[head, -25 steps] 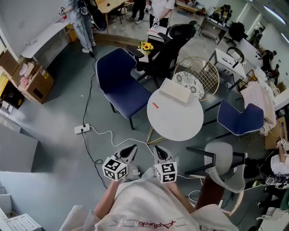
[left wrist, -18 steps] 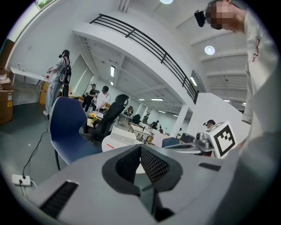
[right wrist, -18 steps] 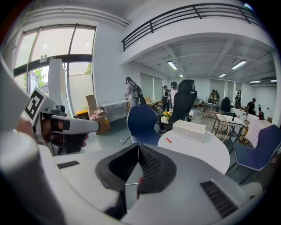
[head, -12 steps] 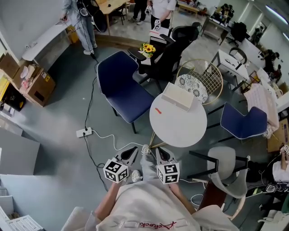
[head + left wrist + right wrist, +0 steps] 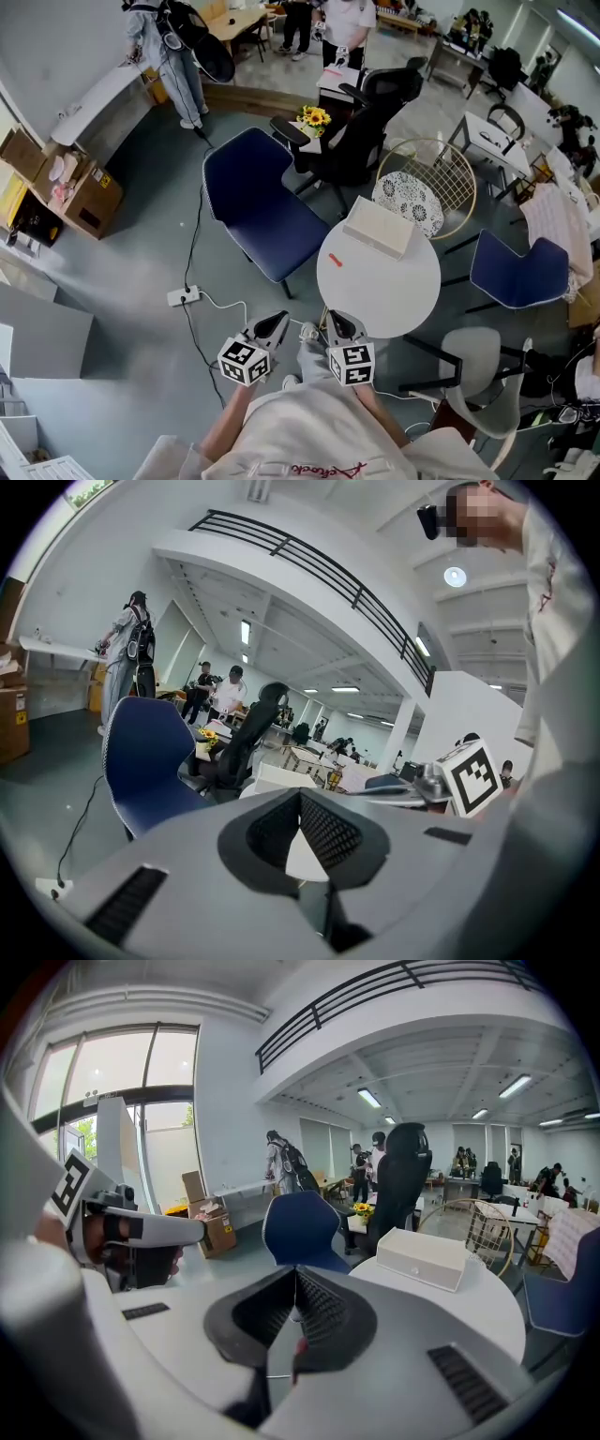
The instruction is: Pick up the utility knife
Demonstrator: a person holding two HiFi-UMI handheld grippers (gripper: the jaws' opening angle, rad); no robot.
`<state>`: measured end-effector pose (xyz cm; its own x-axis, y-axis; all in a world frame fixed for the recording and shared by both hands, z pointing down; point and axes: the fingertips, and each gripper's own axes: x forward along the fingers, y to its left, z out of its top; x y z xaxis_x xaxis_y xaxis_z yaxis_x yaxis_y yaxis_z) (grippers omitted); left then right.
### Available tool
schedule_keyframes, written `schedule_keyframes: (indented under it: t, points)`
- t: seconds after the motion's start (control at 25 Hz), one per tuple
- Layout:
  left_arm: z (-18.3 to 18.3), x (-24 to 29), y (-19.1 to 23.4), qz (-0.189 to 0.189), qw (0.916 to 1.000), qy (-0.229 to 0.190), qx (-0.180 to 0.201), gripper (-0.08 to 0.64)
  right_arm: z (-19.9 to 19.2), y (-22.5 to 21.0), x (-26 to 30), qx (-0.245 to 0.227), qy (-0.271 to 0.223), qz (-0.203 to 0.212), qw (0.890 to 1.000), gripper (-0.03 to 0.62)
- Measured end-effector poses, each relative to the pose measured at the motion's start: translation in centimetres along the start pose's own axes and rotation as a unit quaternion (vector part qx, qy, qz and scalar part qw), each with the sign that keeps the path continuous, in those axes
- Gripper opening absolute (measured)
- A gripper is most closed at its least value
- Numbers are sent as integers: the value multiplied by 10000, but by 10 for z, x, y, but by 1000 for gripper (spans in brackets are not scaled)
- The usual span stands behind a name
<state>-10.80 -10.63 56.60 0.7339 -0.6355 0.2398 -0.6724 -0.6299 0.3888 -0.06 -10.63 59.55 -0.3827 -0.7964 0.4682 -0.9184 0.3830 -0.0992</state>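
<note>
The utility knife is a small red piece lying on the left part of the round white table. Both grippers are held side by side near the table's closest edge, short of the knife. My left gripper is shut with nothing in it, its tips meeting in its own view. My right gripper is also shut and empty, its tips touching. In the right gripper view the table spreads ahead to the right.
A white box sits at the table's far side. A blue chair, a black office chair, a gold wire chair, another blue chair and a grey chair ring the table. A power strip with cables lies on the floor.
Both grippers have moved forward together toward the round table, which now sits closer to them. Both have stayed shut and empty.
</note>
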Motion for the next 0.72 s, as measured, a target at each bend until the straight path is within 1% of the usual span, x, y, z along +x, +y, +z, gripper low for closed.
schedule_keyframes:
  t: [0.32, 0.56, 0.72]
  points:
    - [49, 67, 28, 53, 9999, -33, 99, 12, 52, -53, 56, -41, -113, 105, 9999, 17]
    - [63, 104, 46, 78, 9999, 34, 59, 12, 74, -84, 88, -32, -153, 128, 9998, 17]
    - [72, 128, 56, 44, 10000, 57, 60, 12, 82, -100, 104, 21, -156, 92, 9998, 17]
